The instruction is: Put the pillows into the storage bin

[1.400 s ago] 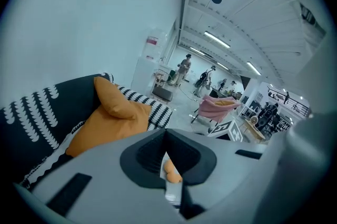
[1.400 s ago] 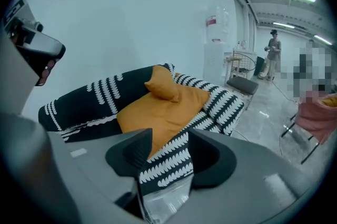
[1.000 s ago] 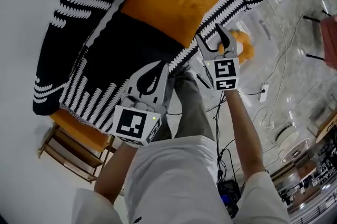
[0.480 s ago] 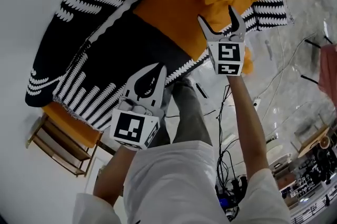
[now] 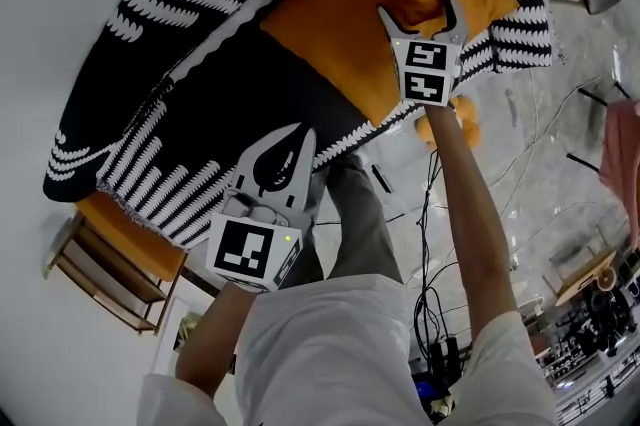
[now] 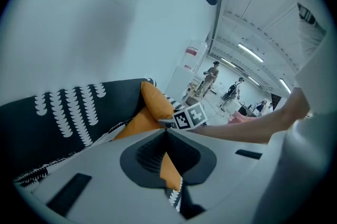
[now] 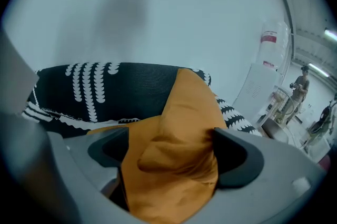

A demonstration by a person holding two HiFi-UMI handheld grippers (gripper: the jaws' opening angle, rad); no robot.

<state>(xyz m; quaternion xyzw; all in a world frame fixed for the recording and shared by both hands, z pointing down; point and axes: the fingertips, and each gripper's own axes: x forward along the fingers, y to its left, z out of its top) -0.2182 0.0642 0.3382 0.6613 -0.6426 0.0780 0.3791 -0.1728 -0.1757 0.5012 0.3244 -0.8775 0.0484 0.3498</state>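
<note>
Step in hand: reach for pickup, grasp not yet made.
- Left gripper nearest body, jaws pressed together, empty, near throw's front edge.
- Right gripper farther ahead, jaws spread wide, just been opening. Fold of orange pillow between them, pads not squeezing it.
- Next move: close on fold, lift clear, carry to storage bin. Bin not made out in any view.
- Black-and-white throw under and beyond pillow; may drag along.
- Wall close behind.
- Open room back toward body; cables on floor below right wrist.
</note>
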